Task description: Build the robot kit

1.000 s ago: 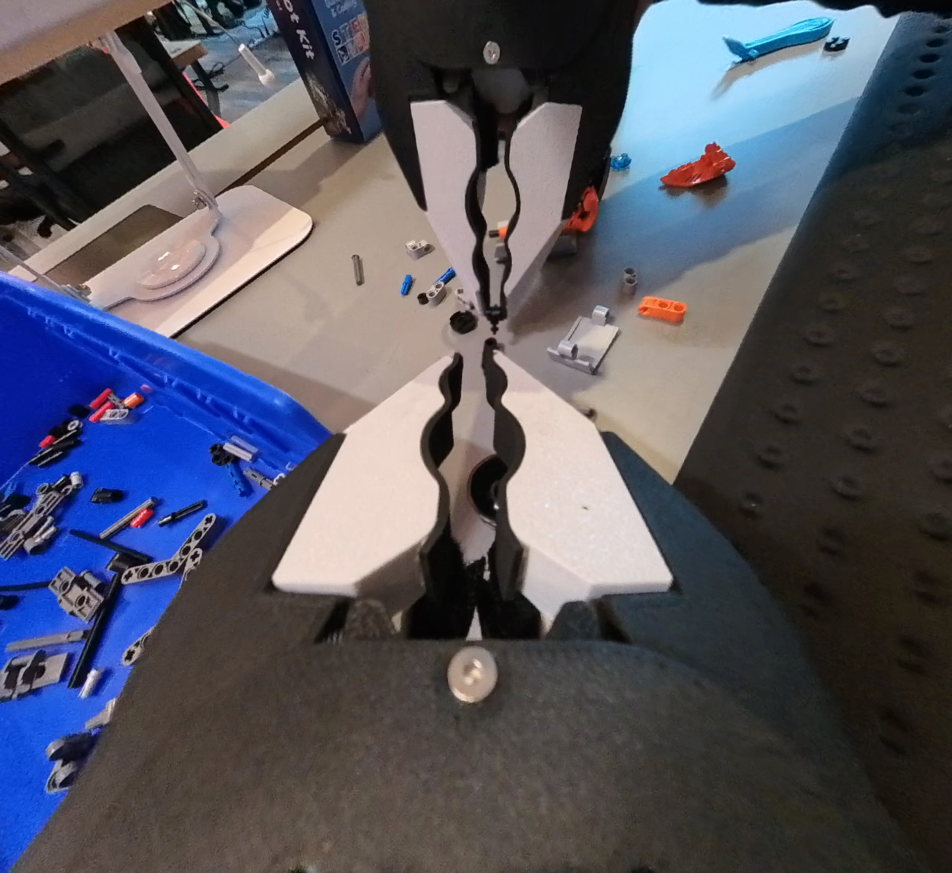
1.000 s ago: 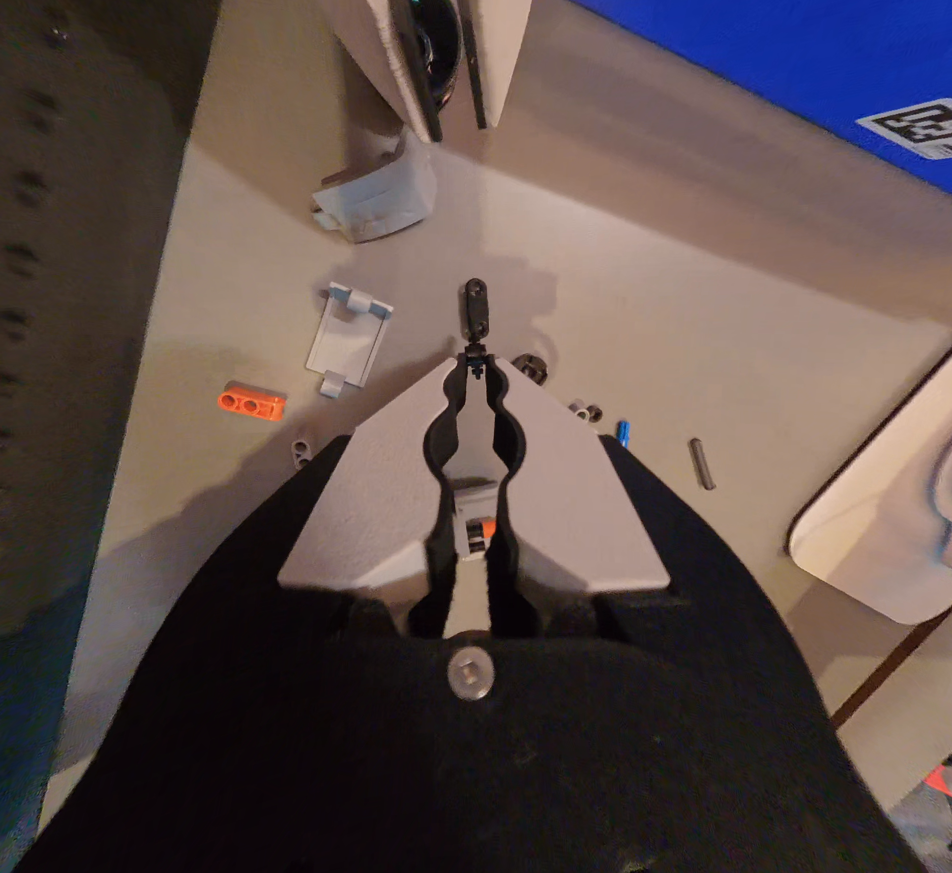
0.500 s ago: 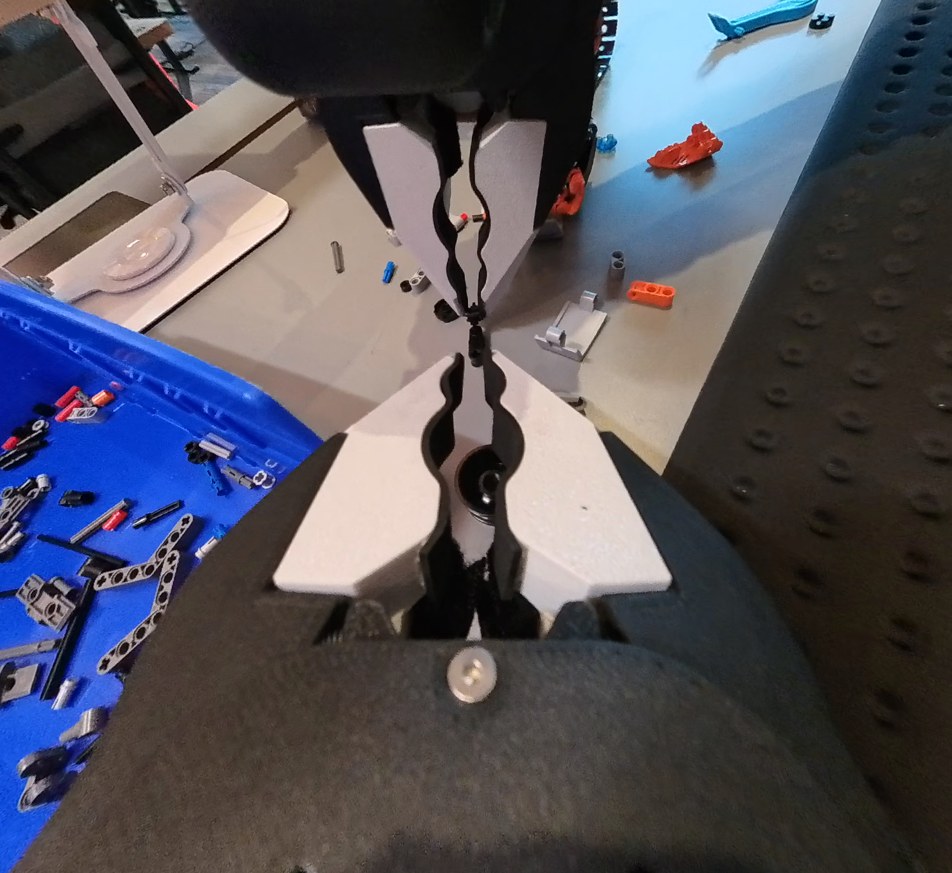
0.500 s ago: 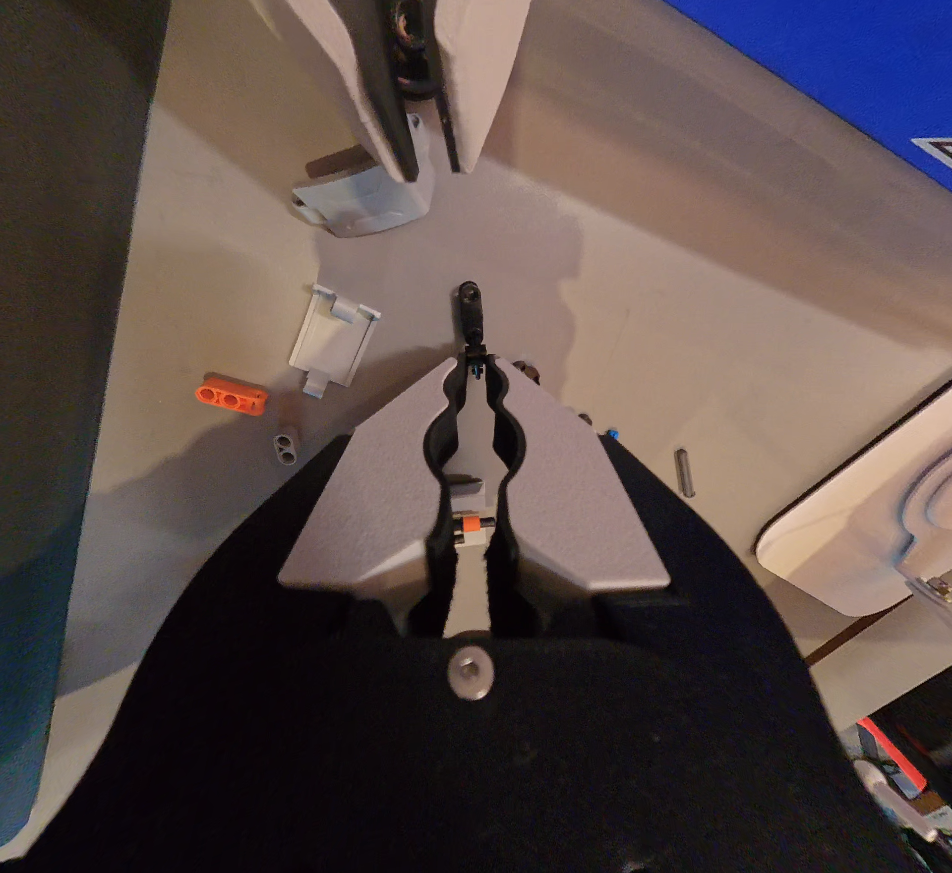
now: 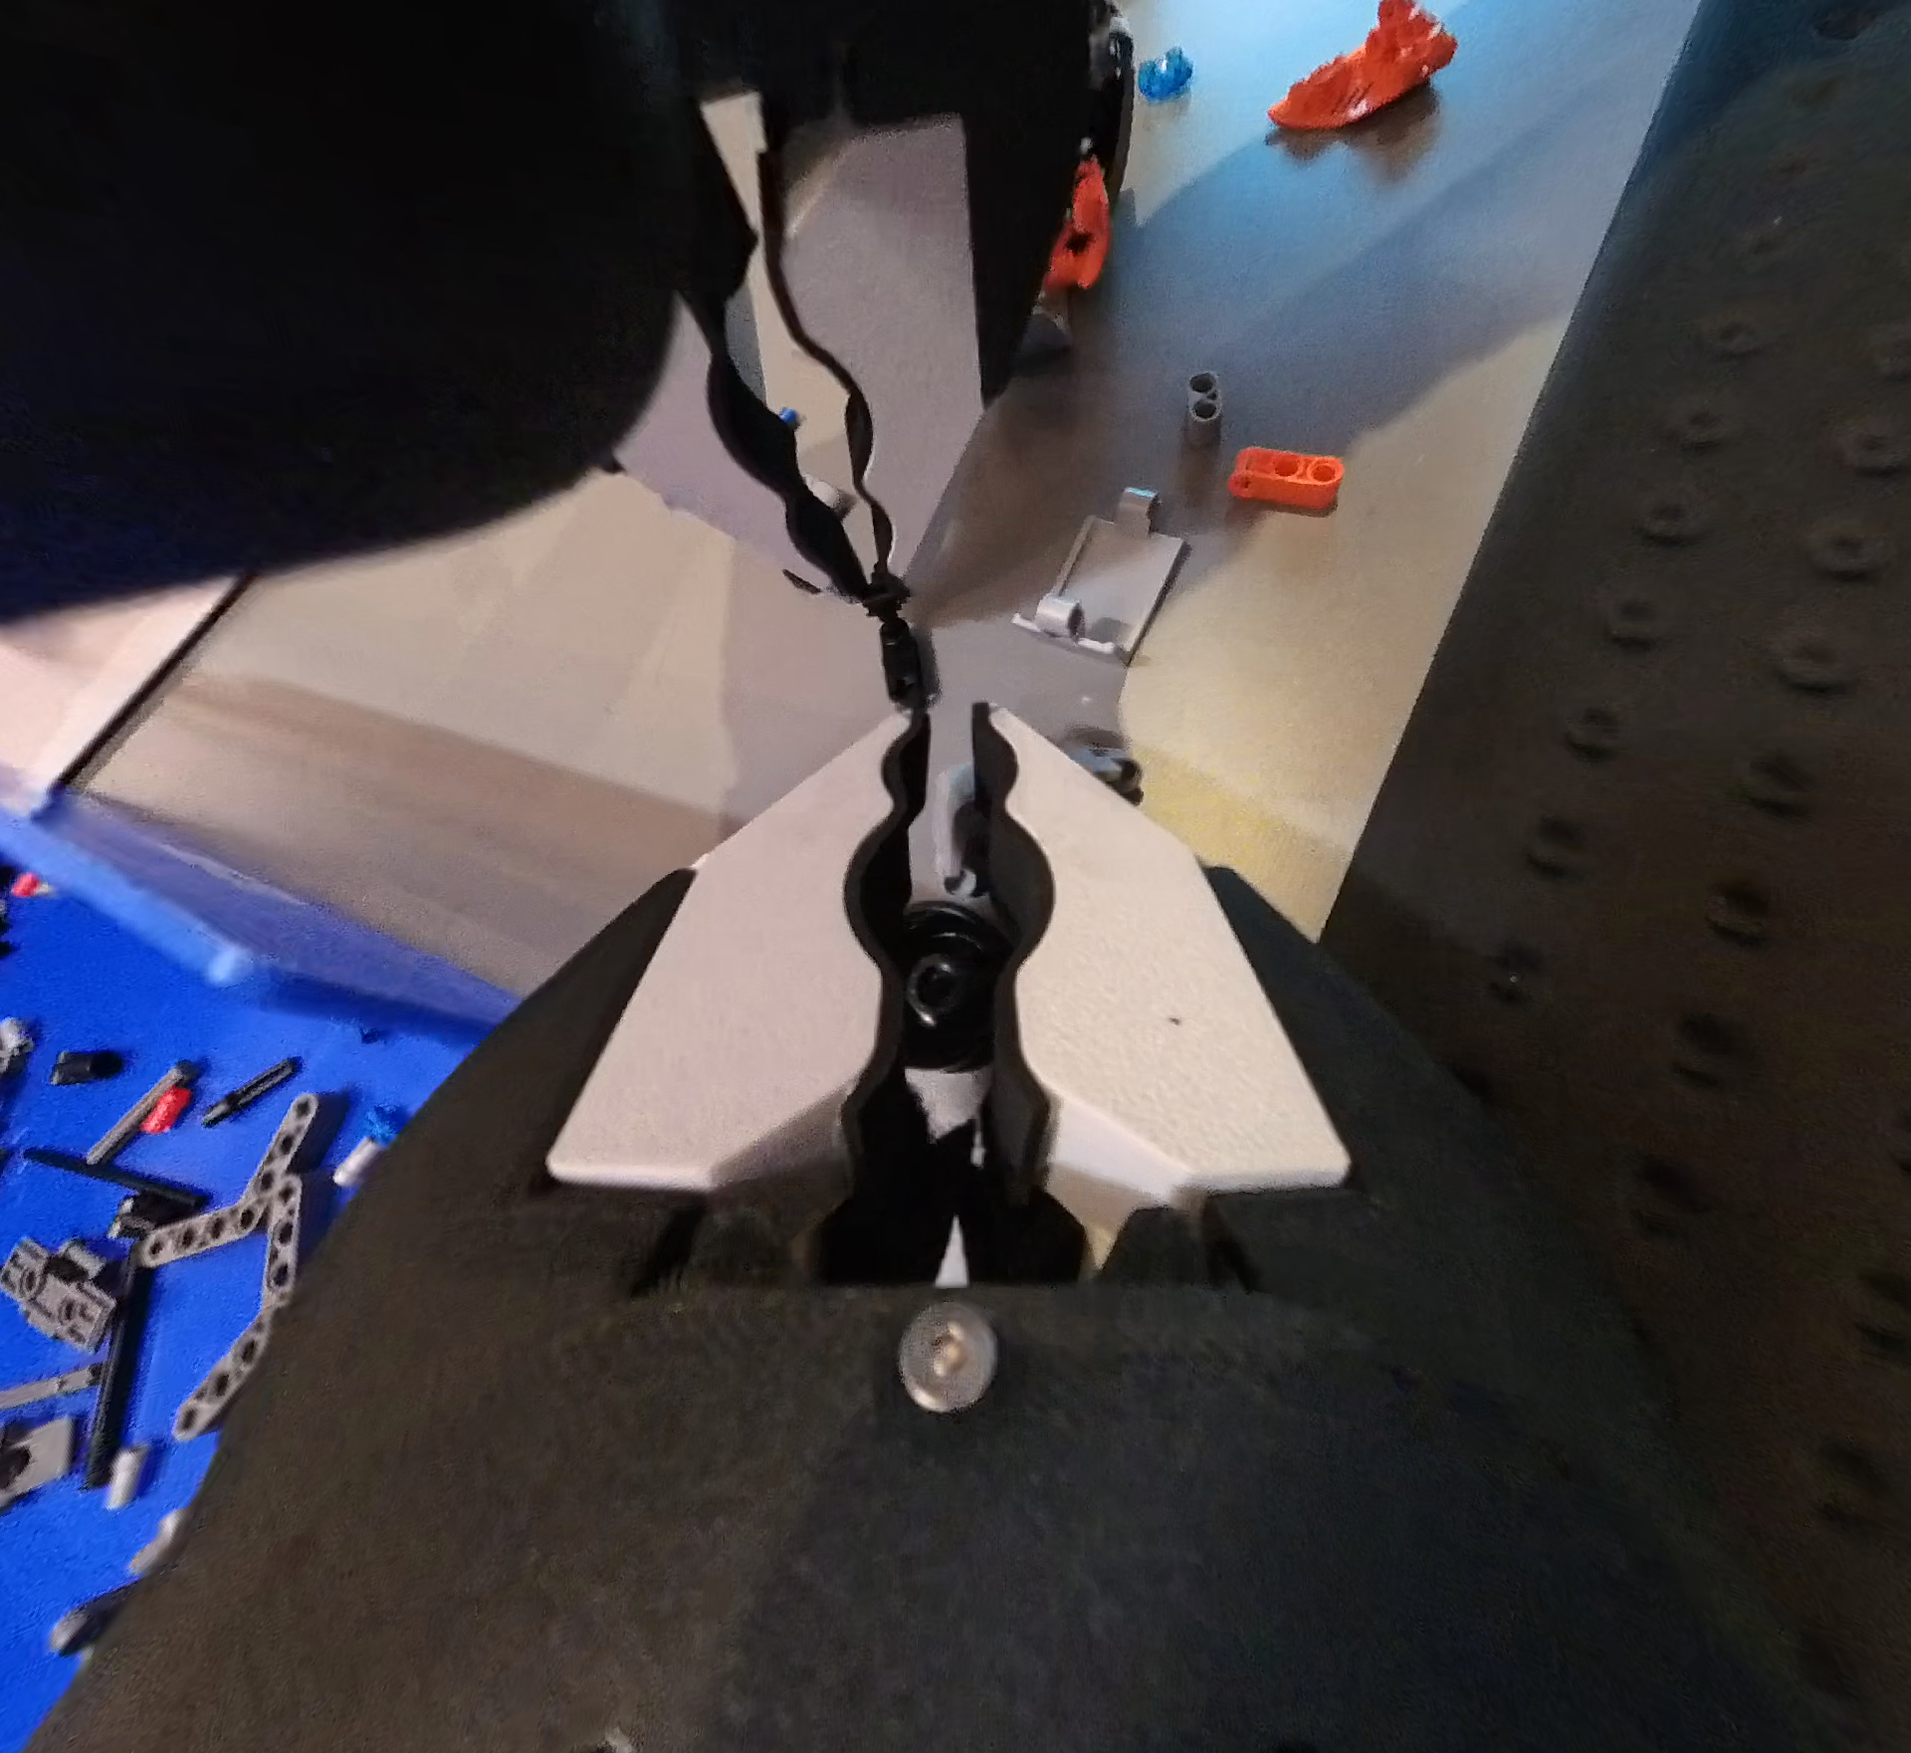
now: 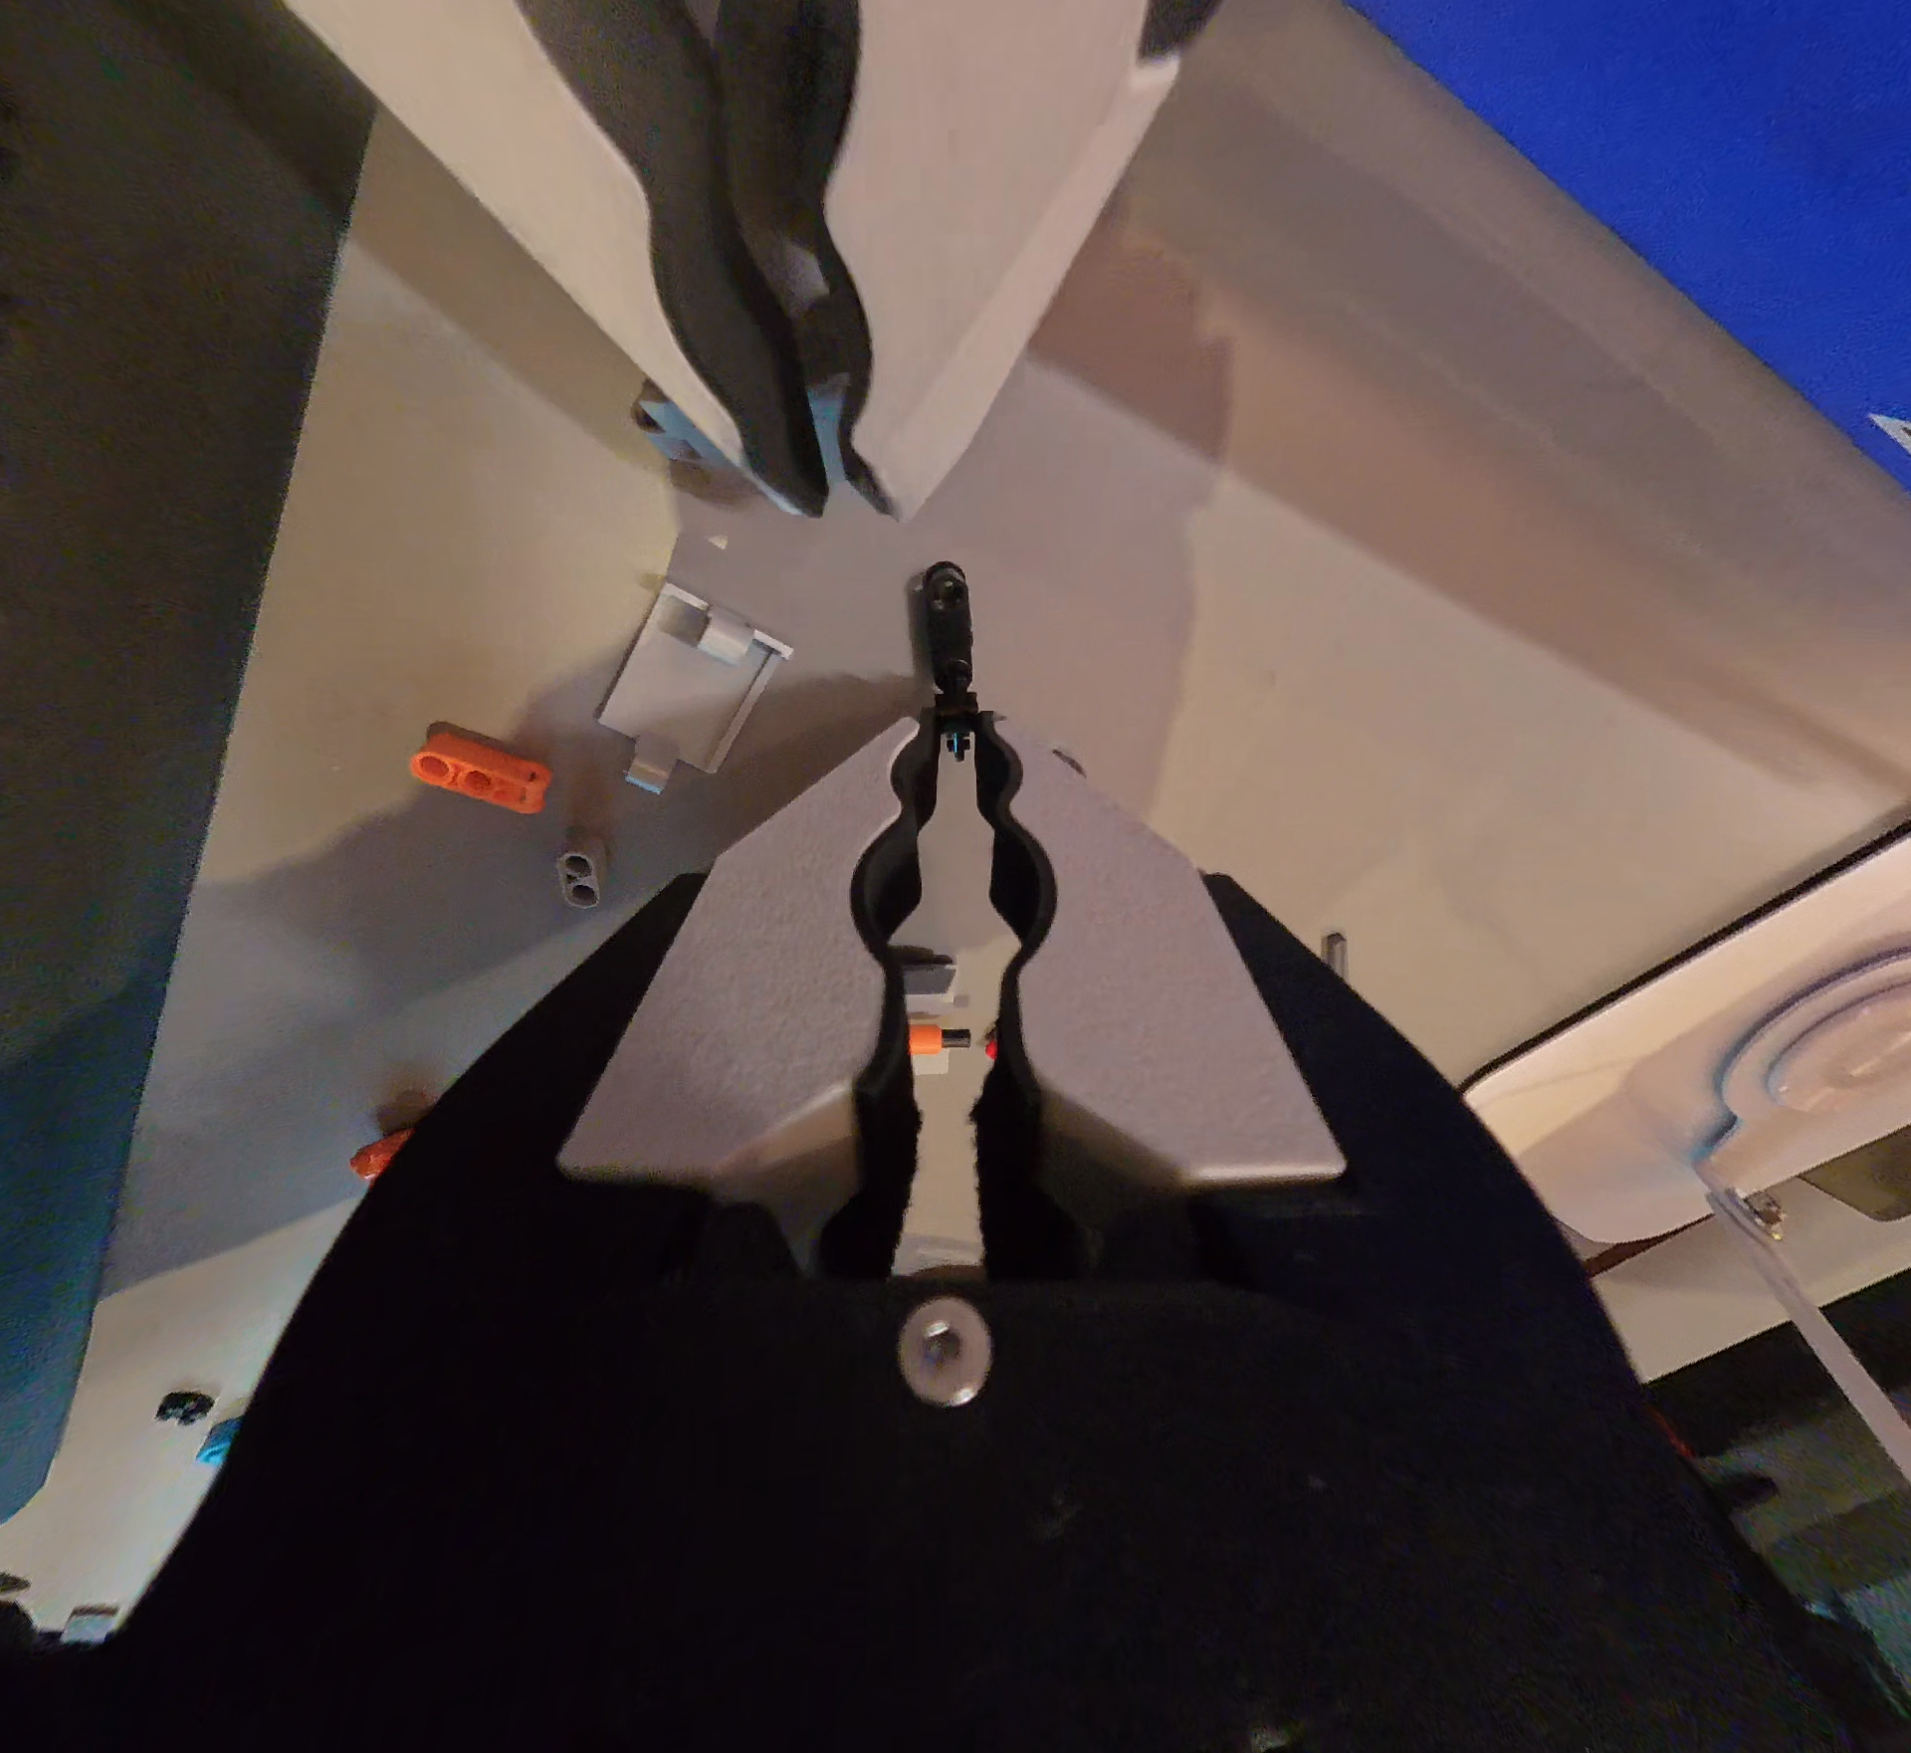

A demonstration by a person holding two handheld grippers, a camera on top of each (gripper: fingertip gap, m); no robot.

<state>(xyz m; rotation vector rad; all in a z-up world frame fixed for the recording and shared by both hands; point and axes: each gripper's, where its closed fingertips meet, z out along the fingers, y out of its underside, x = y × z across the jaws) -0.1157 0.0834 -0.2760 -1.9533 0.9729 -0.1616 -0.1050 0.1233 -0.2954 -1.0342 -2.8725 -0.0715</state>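
Hidden: my right tongs' black body blocks the upper left of the left wrist view; bin parts there are blurred.
Blue bin [image 5: 93,1031]: far left, loose parts too many to count.
My left tongs [image 5: 946,721]: tips slightly apart, a black wheel [image 5: 946,979] sits deeper between the fingers.
My right tongs [image 6: 957,721]: pinched on one small black connector [image 6: 946,617], sticking out toward my left tips.
Table [image 6: 1344,669]: one grey hinged plate [image 6: 693,679], one orange two-hole beam [image 6: 481,767], one grey double tube [image 6: 581,866].

No legible writing (views blurred, dim).
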